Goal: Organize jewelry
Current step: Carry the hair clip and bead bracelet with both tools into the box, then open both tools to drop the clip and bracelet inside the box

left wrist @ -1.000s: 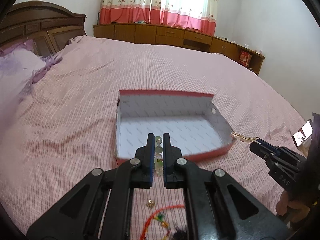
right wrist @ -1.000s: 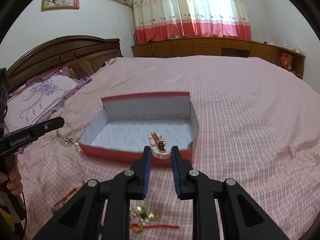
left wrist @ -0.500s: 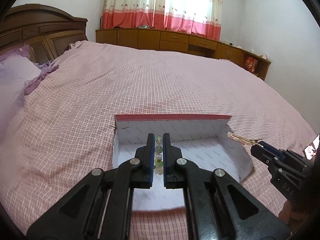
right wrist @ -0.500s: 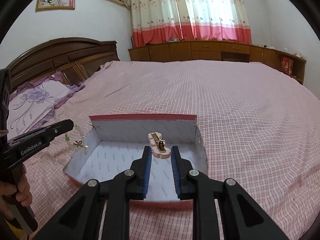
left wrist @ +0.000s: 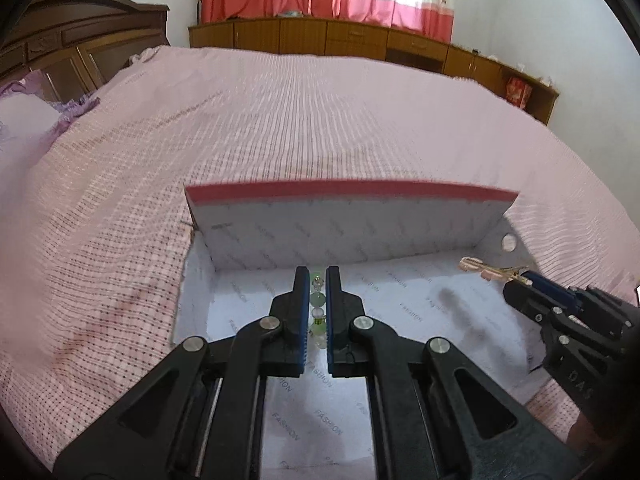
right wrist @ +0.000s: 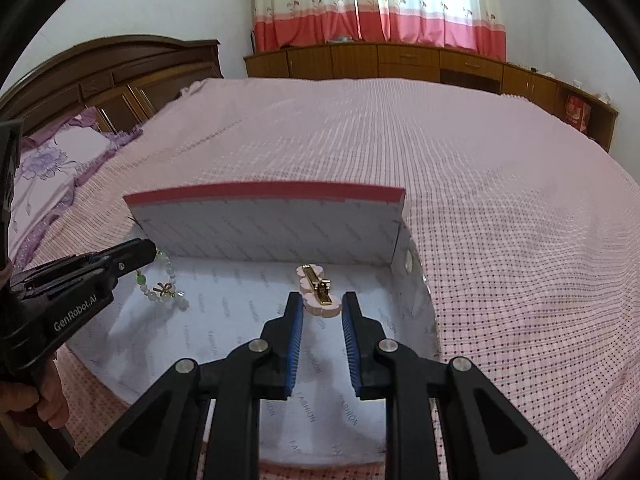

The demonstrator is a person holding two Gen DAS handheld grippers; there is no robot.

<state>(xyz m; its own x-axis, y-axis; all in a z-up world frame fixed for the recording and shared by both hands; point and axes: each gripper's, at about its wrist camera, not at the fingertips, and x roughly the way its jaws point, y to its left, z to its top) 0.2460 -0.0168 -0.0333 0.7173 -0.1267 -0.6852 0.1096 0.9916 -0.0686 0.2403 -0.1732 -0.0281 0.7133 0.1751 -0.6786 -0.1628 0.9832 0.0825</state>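
left gripper (left wrist: pixel 317 312): clamped tight on the bead bracelet (left wrist: pixel 318 300), frame centre
right gripper (right wrist: pixel 322 312): pinching the pink hair clip (right wrist: pixel 318 292)
box (left wrist: pixel 344 224): both hang over it

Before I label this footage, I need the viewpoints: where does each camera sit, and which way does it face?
Left wrist: on the left gripper, looking along its fingers down into the box; they pinch a beaded bracelet; the right gripper enters at right.
Right wrist: on the right gripper, facing the same box, holding a pink hair clip; the left gripper and a hand show at left.
Shared: box, bed, curtains, both grippers.
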